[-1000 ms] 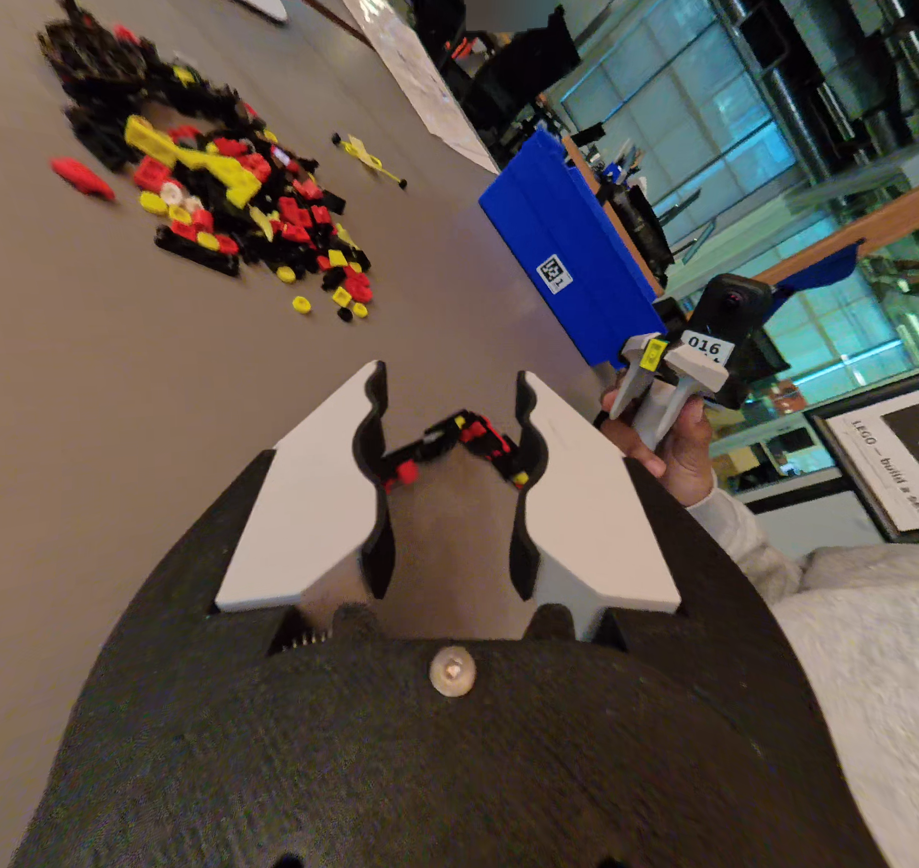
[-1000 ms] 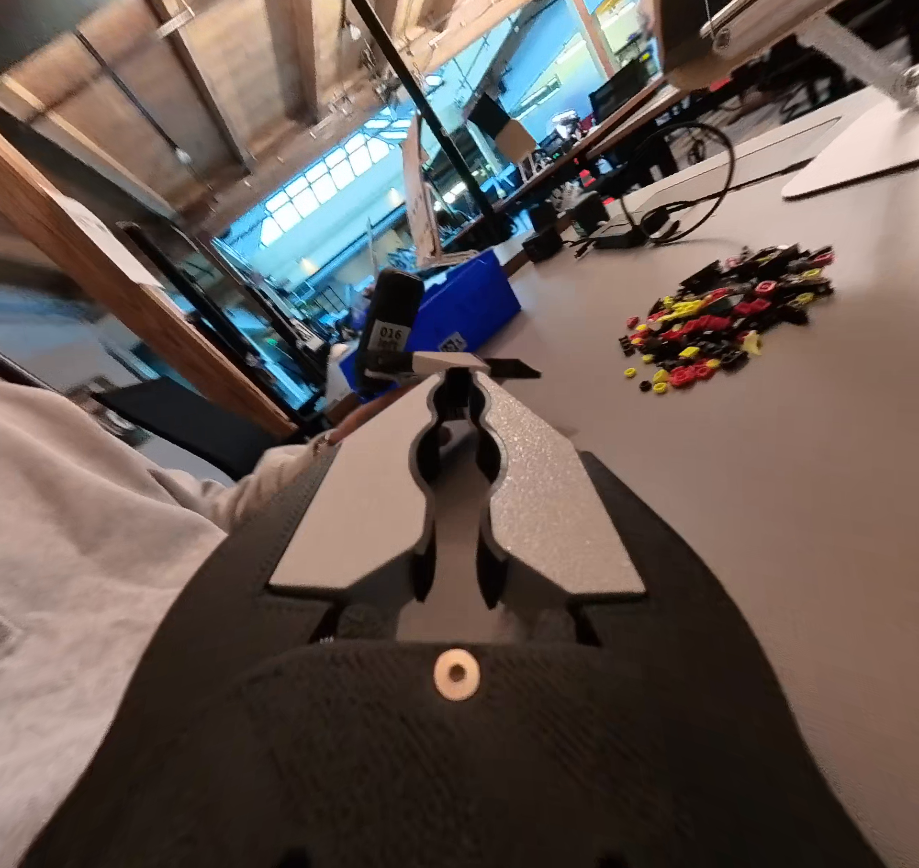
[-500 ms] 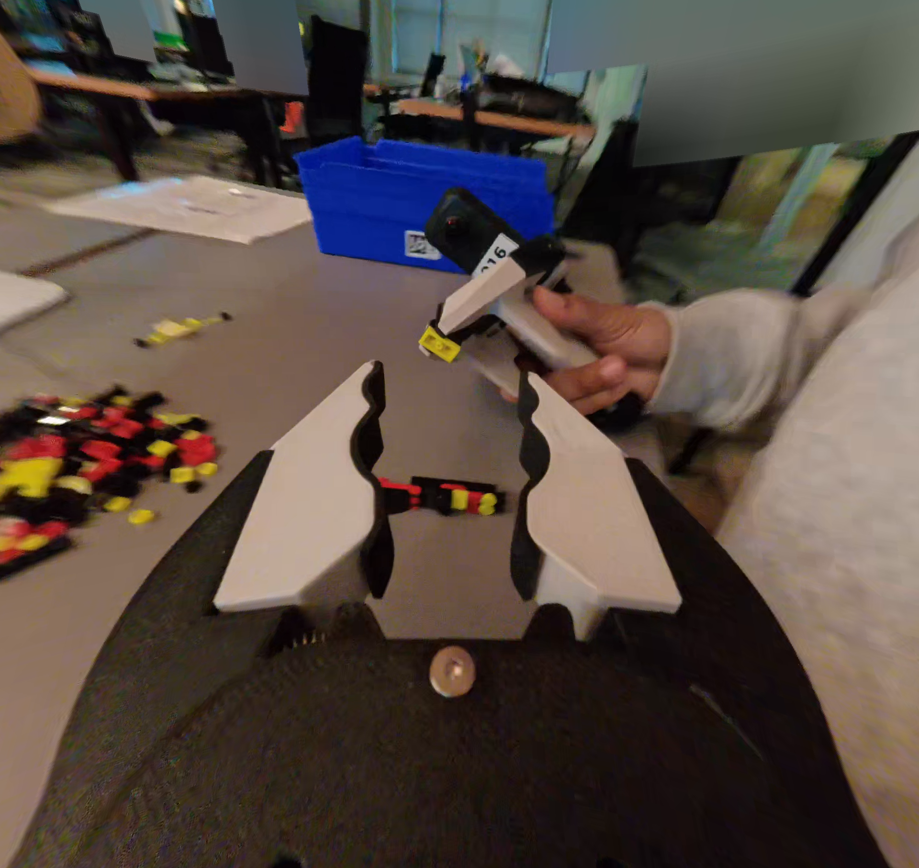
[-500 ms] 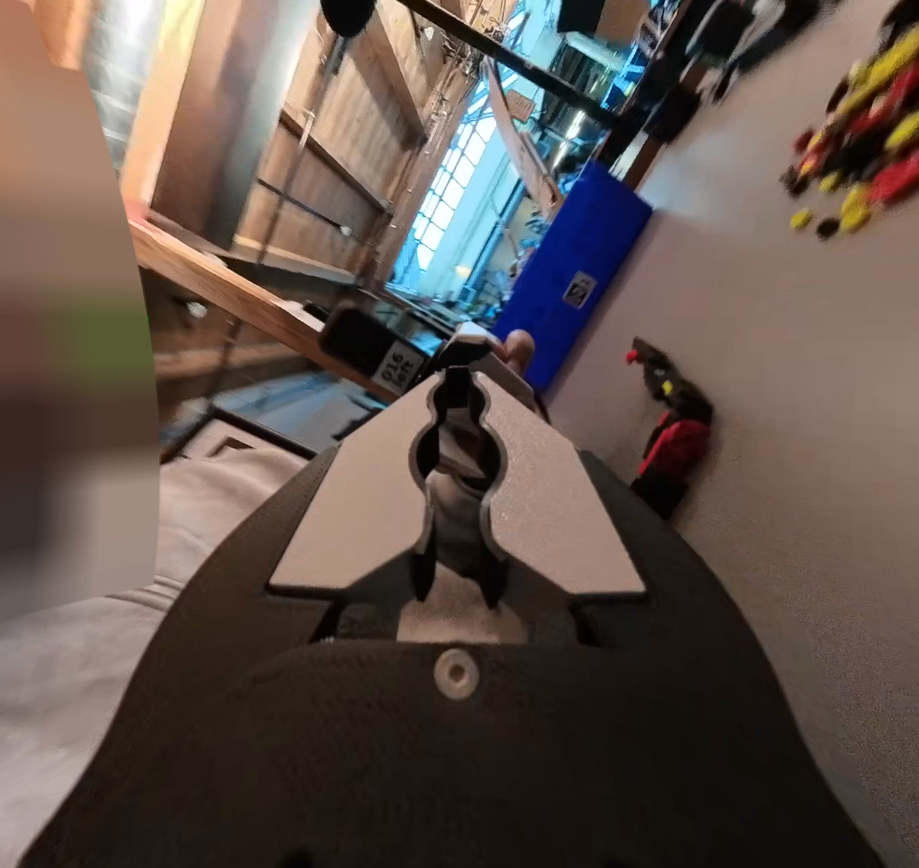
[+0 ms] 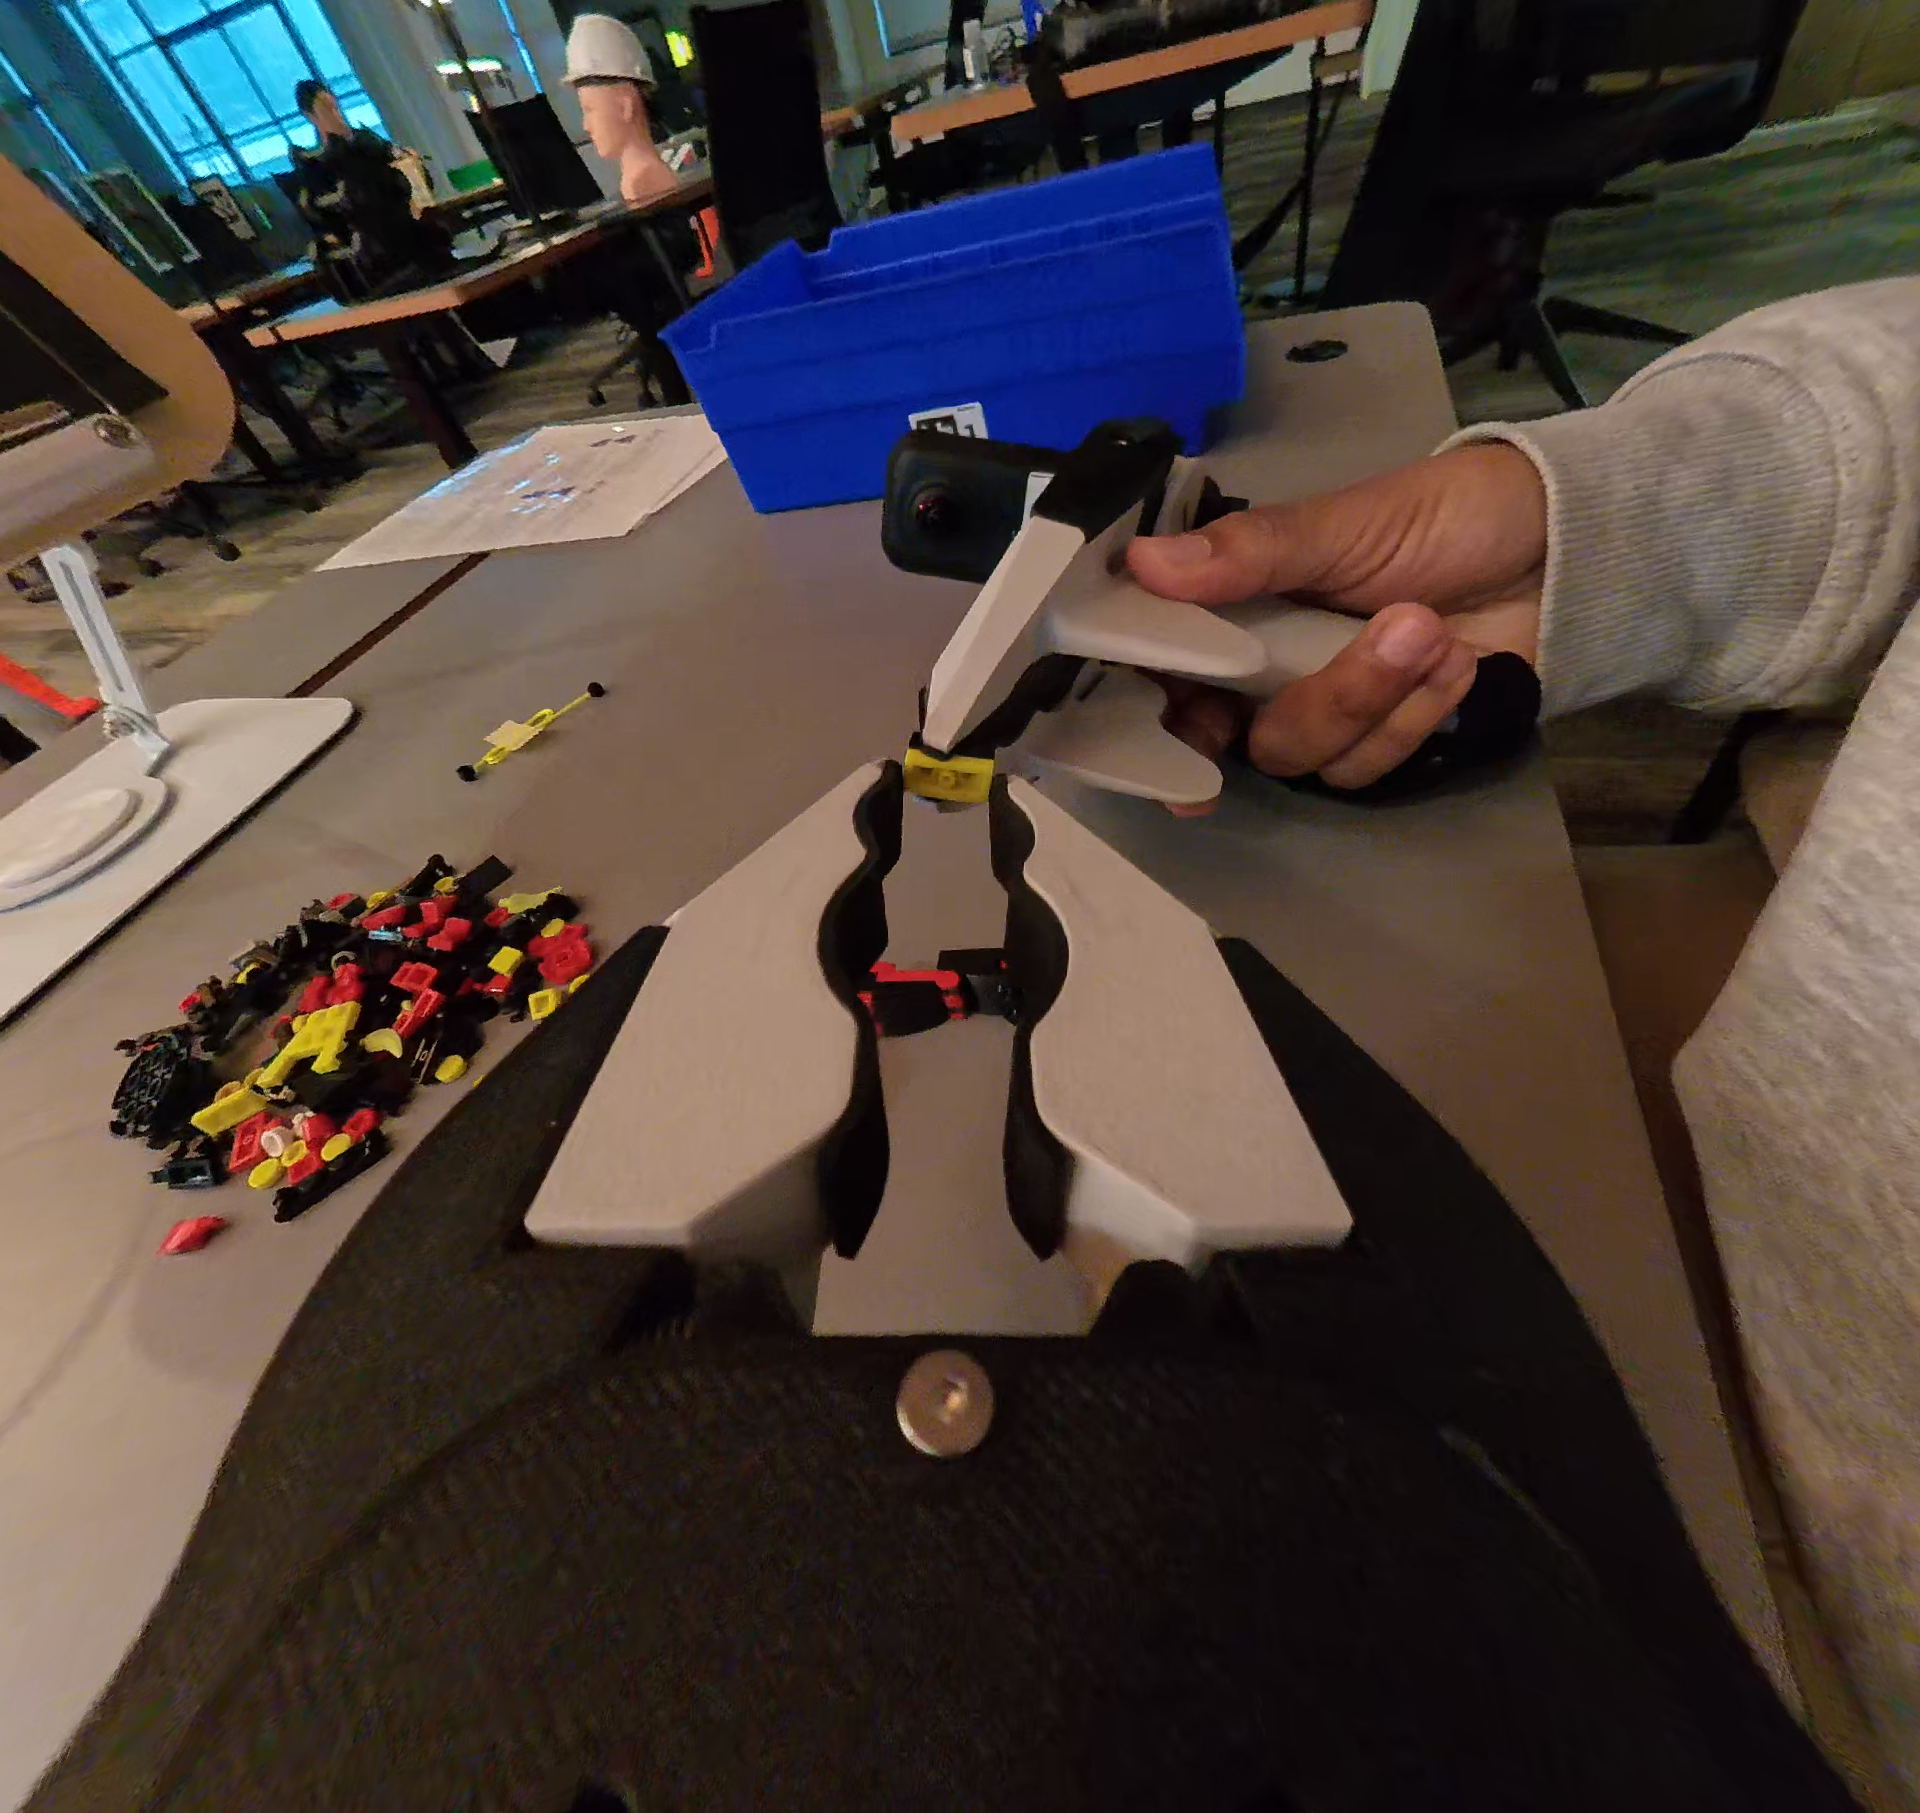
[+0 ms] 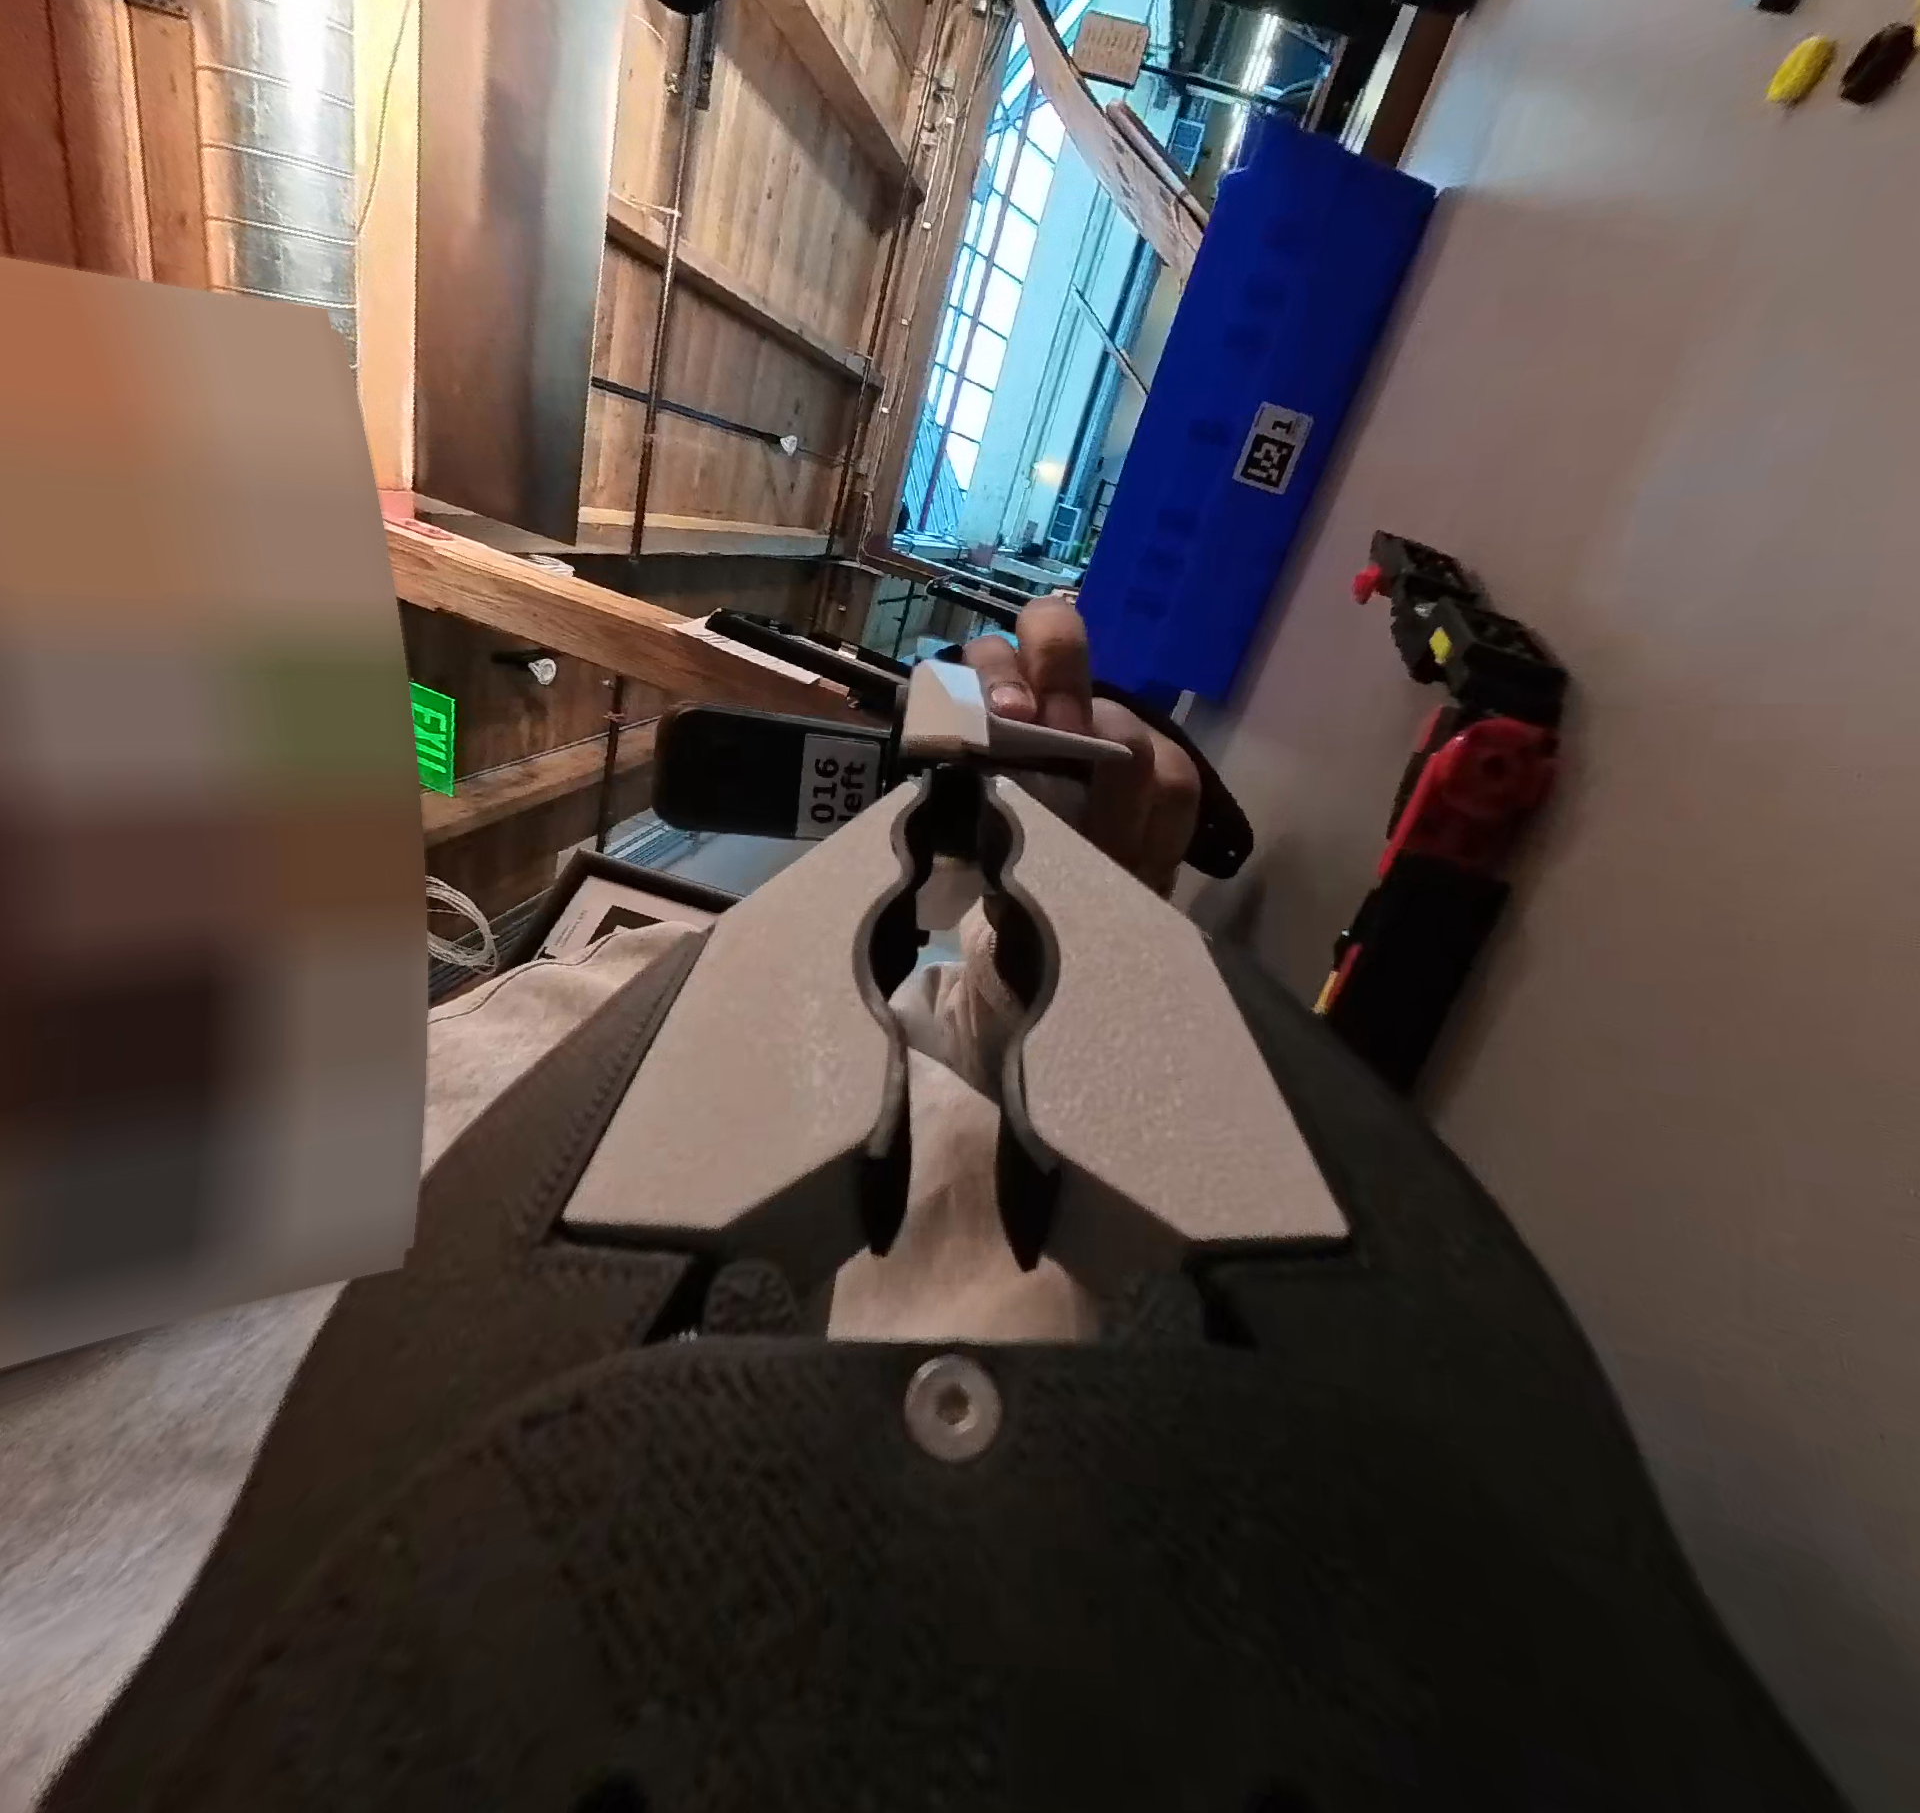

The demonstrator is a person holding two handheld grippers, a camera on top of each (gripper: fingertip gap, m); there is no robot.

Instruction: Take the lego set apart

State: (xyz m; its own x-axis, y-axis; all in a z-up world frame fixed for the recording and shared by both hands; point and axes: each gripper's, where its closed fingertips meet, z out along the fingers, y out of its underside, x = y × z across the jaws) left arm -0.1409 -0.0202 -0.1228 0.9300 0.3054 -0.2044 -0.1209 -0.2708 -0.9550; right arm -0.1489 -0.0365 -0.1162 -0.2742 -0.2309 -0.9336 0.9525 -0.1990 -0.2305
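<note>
A blue plastic bin (image 5: 966, 329) stands at the far side of the grey worktop (image 5: 727, 641), with a white paper sheet (image 5: 540, 490) just left of it. A white flat stand base (image 5: 125, 807) rests at the left edge. Behind, a mannequin head (image 5: 618, 116) wears a white helmet (image 5: 606, 49).
</note>
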